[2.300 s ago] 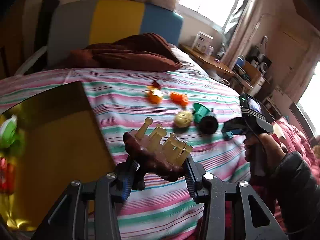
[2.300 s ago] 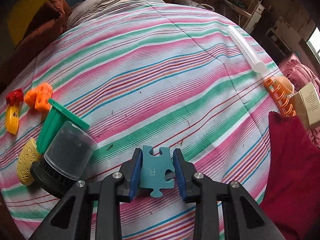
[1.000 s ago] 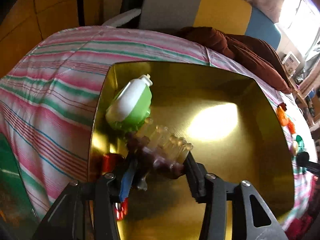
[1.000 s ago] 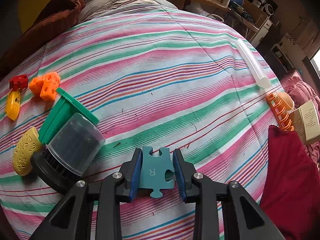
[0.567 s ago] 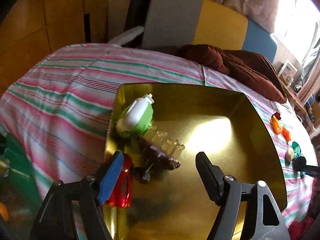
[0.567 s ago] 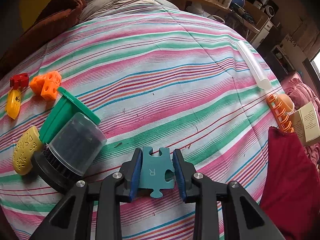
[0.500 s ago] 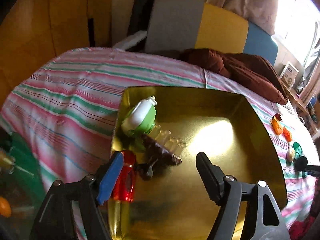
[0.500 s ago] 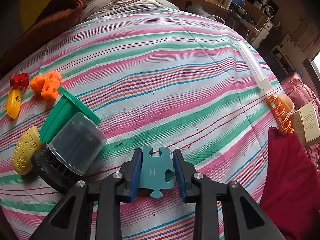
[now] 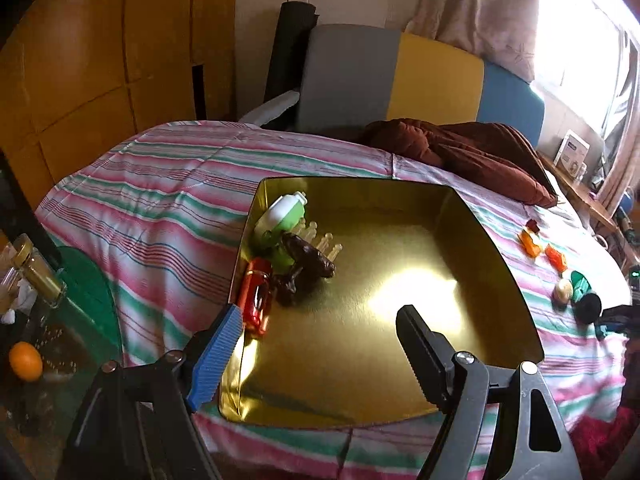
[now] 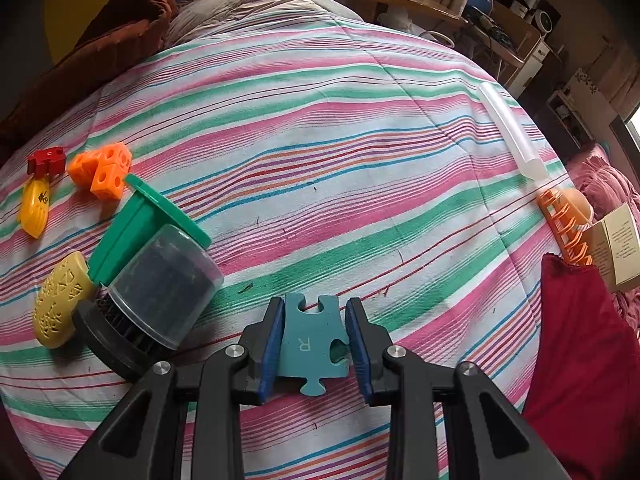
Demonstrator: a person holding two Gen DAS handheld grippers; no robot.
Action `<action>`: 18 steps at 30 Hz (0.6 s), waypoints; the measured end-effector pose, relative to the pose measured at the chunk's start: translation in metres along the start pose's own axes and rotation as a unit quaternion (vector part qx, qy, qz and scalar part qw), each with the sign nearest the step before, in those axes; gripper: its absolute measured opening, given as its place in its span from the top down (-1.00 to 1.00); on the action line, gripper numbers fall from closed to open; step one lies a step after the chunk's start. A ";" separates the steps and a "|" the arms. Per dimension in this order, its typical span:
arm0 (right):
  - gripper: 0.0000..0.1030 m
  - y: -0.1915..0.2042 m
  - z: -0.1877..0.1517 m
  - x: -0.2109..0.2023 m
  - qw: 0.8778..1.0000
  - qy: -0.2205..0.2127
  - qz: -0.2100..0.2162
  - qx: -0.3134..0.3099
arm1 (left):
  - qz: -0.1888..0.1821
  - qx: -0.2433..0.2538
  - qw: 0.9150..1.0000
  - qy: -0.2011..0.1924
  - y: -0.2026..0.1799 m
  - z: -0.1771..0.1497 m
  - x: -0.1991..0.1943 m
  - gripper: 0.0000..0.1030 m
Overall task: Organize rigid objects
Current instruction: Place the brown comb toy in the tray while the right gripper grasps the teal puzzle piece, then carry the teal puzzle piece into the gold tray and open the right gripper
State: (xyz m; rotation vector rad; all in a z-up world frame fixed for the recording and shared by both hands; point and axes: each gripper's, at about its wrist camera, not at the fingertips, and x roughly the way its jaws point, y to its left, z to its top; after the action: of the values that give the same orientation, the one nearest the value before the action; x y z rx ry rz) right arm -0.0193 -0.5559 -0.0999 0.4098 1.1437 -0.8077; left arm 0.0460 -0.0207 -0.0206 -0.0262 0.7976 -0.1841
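A gold tray lies on the striped bed. In its left part lie a brown comb-like toy with pale pegs, a green and white bottle and a red object. My left gripper is open and empty, above the tray's near edge. My right gripper is shut on a teal puzzle piece, just above the bedspread. To its left lie a dark jar with a clear cap, a green lid piece, a yellow oval, orange cubes and a yellow and red toy.
A brown blanket lies at the head of the bed. A clear tube, an orange rack, a booklet and a red cloth lie at the right. A glass side table with a jar stands left of the bed.
My left gripper opened and let go of the brown comb-like toy in the tray, then drew back and up. My right gripper has stayed still, holding the puzzle piece.
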 end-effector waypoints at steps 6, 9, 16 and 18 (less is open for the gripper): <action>0.40 -0.001 0.000 0.001 1.000 0.000 0.003 -0.003 | 0.005 0.004 1.000 0.006 -0.002 -0.007 -0.001 -0.56; 0.40 -0.002 0.000 0.001 1.000 0.000 0.006 -0.002 | 0.008 0.005 1.000 0.012 -0.001 -0.009 0.000 -0.56; 0.40 -0.007 0.001 0.001 1.000 0.001 0.026 0.013 | 0.011 0.007 1.000 0.018 -0.002 -0.014 0.002 -0.56; 0.40 -0.007 0.001 0.001 0.999 0.001 0.030 0.015 | 0.011 0.008 1.000 0.018 -0.002 -0.014 0.001 -0.56</action>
State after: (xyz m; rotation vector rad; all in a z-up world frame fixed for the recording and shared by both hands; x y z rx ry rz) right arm -0.0236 -0.5610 -0.0993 0.4679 1.1175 -0.7731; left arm 0.0367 -0.0220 -0.0308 0.0007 0.8313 -0.1709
